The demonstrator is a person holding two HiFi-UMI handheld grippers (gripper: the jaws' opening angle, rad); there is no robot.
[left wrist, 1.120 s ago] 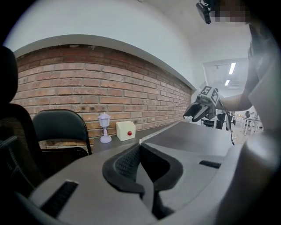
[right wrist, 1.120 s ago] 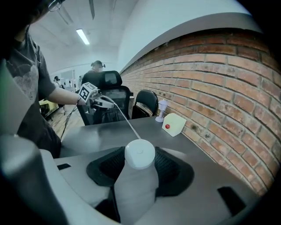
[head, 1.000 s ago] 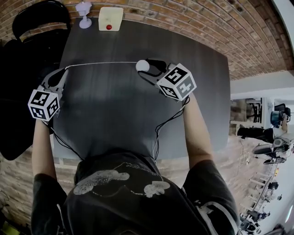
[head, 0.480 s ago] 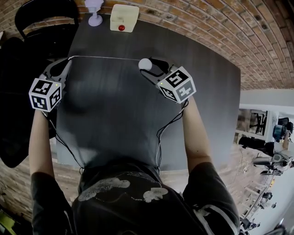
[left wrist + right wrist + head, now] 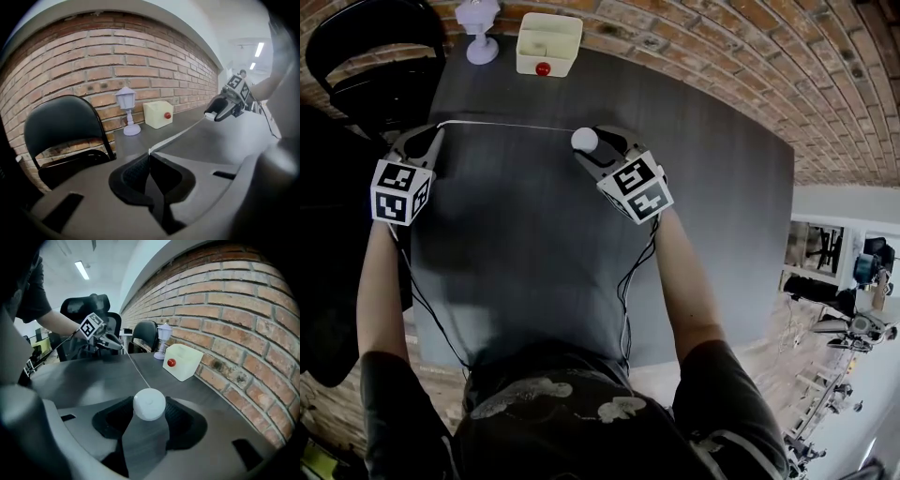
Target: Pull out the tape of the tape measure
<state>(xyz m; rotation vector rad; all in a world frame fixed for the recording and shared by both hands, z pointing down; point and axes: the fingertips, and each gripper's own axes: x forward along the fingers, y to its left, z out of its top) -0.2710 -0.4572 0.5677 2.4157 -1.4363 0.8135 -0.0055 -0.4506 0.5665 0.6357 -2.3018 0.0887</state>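
White tape (image 5: 506, 125) stays taut, left hand-held gripper (image 5: 438, 127) to right hand-held gripper (image 5: 586, 142)

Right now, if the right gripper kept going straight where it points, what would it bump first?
Probably the dark tabletop, just beyond the white tape measure the right gripper holds; depth is unclear.

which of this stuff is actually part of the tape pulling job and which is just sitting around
In the job: white tape measure, gripped in the right claw; its tape, stretched out, end pinched in the shut left claw.
Just lying about: small white lantern, cream box with a red button, black chair.
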